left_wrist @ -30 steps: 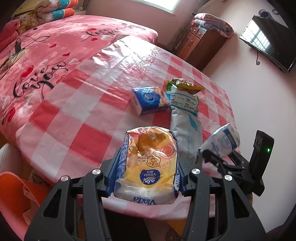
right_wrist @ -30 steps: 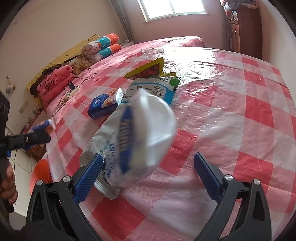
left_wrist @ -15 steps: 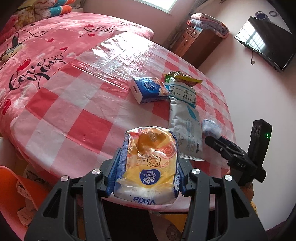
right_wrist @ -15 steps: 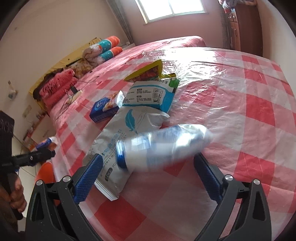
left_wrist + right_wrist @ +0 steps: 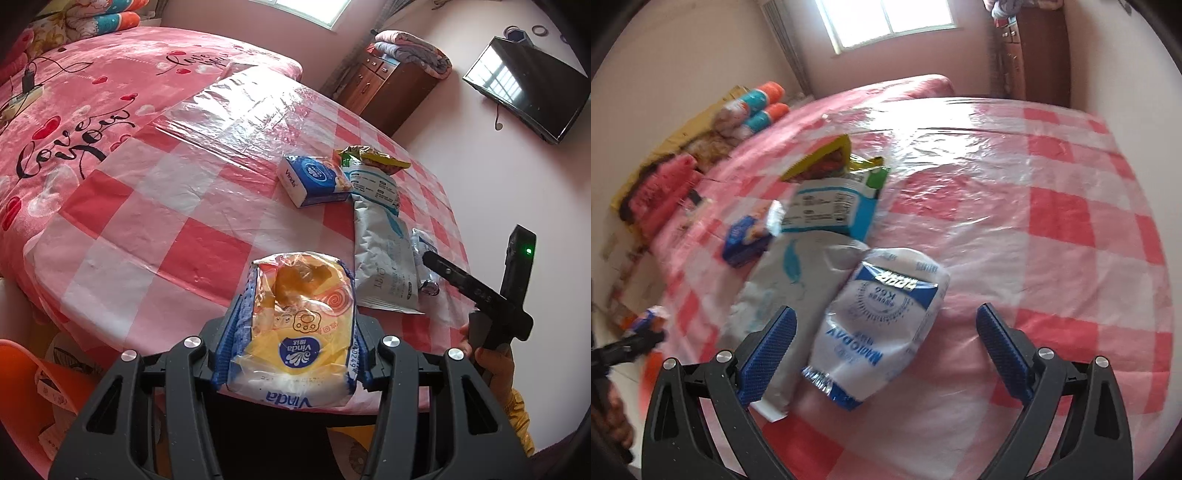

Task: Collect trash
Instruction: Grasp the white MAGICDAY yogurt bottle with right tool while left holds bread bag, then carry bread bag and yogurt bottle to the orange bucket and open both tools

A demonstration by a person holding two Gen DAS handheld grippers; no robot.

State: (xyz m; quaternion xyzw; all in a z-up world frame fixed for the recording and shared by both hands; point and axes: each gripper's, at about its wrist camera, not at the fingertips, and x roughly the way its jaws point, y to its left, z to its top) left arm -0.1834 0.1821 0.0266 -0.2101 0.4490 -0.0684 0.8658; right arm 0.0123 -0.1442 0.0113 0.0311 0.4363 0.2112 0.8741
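My left gripper (image 5: 297,325) is shut on a yellow Vinda tissue pack (image 5: 299,317), held just past the near edge of the checked table (image 5: 147,221). My right gripper (image 5: 886,332) stands open and wide above a crumpled white-and-blue packet (image 5: 882,314) that lies on the cloth, touching neither finger. The left wrist view shows that packet (image 5: 424,258) beside a grey mailer bag (image 5: 384,266), under the right gripper's tip (image 5: 432,258). Further back lie a blue tissue pack (image 5: 314,181), a blue-and-white pouch (image 5: 373,184) and a yellow snack wrapper (image 5: 373,158).
An orange bin (image 5: 22,387) with paper scraps in it stands on the floor below the table's near left edge. A pink bed (image 5: 74,92) runs behind the table. A wooden dresser (image 5: 388,85) and a wall TV (image 5: 524,88) are at the back right.
The white-and-blue packet dropped from between the right gripper's open fingers and now lies on the table. My left gripper drew back and down with the yellow pack; more of the orange bin shows.
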